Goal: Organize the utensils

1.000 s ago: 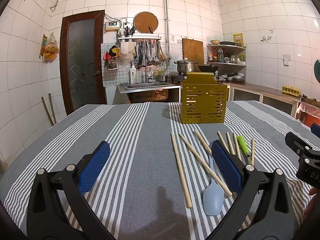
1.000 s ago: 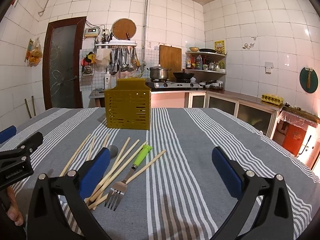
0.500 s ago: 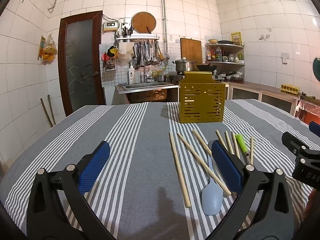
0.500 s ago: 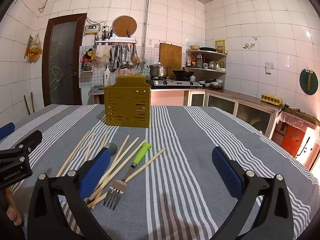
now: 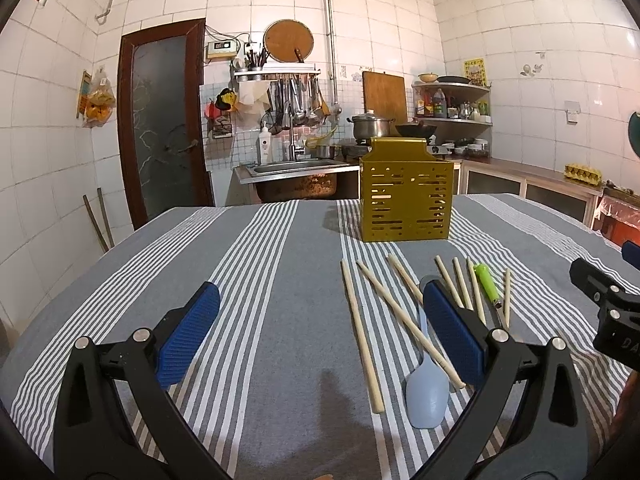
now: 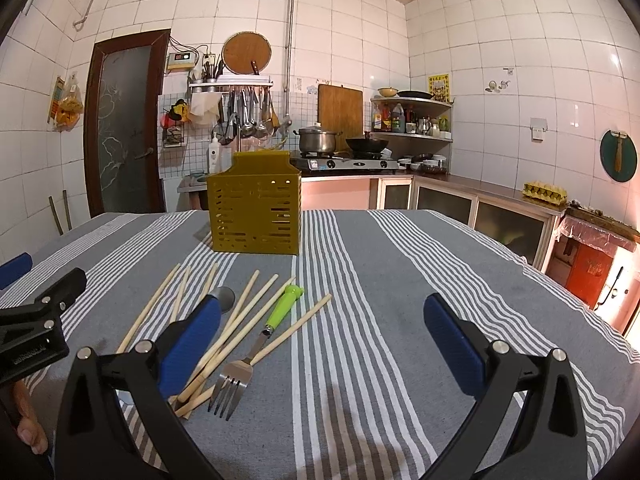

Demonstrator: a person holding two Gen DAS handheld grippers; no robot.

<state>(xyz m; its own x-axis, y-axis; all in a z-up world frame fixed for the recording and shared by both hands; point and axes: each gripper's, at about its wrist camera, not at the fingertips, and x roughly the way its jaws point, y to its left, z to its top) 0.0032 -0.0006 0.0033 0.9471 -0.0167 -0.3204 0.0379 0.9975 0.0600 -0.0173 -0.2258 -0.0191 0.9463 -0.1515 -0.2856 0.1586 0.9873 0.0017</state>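
Observation:
A mustard-yellow slotted utensil holder (image 5: 406, 196) (image 6: 255, 208) stands upright near the table's far middle. Before it lie several wooden chopsticks (image 5: 362, 336) (image 6: 244, 320), a pale blue spoon (image 5: 427, 390) and a fork with a green handle (image 6: 276, 322) (image 5: 486, 286). My left gripper (image 5: 320, 330) hovers open above the cloth, its right finger over the spoon's handle. My right gripper (image 6: 320, 336) is open too, its left finger above the chopsticks; nothing is held by either.
A grey cloth with white stripes (image 5: 248, 280) (image 6: 400, 280) covers the table. Beyond the far edge are a sink, a stove with pots, shelves and a dark door (image 5: 160, 128). A person's fingers (image 6: 28, 424) show at the lower left of the right wrist view.
Both views have shifted slightly, with the holder and utensils appearing a little lower and nearer. Both grippers stay open and empty.

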